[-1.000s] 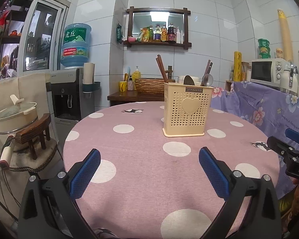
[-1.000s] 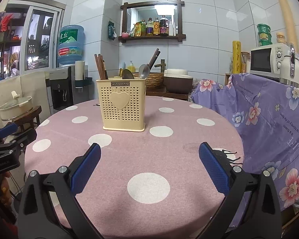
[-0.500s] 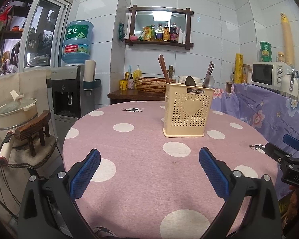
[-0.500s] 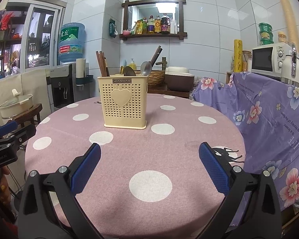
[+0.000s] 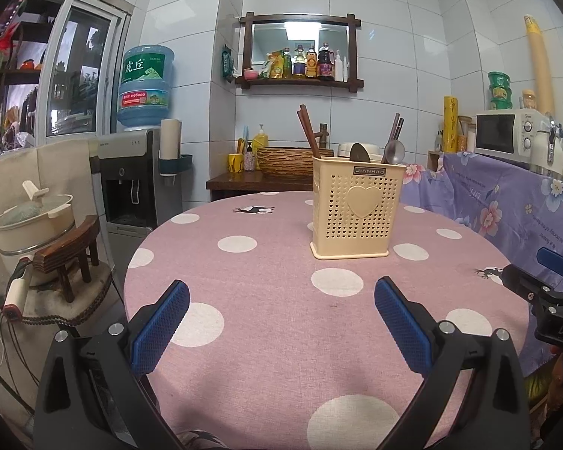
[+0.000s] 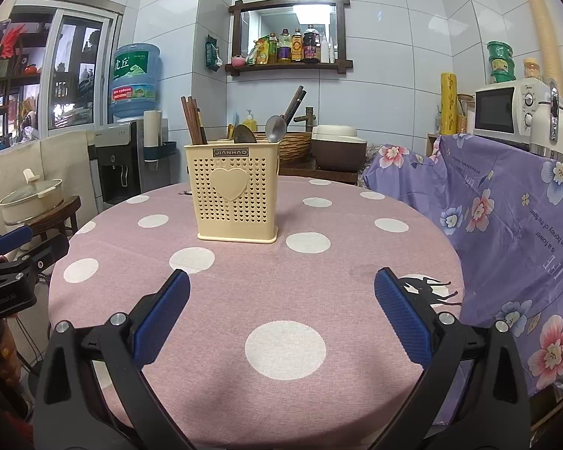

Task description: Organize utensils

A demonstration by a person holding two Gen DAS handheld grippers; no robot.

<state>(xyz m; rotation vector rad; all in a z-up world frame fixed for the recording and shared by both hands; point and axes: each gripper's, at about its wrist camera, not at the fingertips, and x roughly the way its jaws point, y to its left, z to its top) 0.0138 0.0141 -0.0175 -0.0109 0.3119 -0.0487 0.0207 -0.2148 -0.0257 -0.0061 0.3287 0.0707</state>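
Note:
A cream perforated utensil holder [image 5: 353, 208] with a heart on its front stands upright on the round pink polka-dot table [image 5: 274, 300]. It holds brown chopsticks [image 5: 307, 131], two spoons [image 5: 394, 150] and dark chopsticks. It also shows in the right wrist view [image 6: 236, 195], with chopsticks [image 6: 192, 120] at its left and a spoon [image 6: 275, 127] at its right. My left gripper [image 5: 281, 318] is open and empty, well short of the holder. My right gripper [image 6: 281, 311] is open and empty, also short of it.
A purple floral cloth [image 6: 506, 202] covers furniture at the right, with a microwave [image 6: 506, 108] on it. A water dispenser [image 5: 131, 176], a pot [image 5: 33, 217] and a small wooden stool [image 5: 71, 258] stand left of the table. The other gripper shows at the frame edge [image 6: 11, 262].
Both grippers have drifted slightly back and up; the holder looks a little farther and lower in the views. Both stay open and empty.

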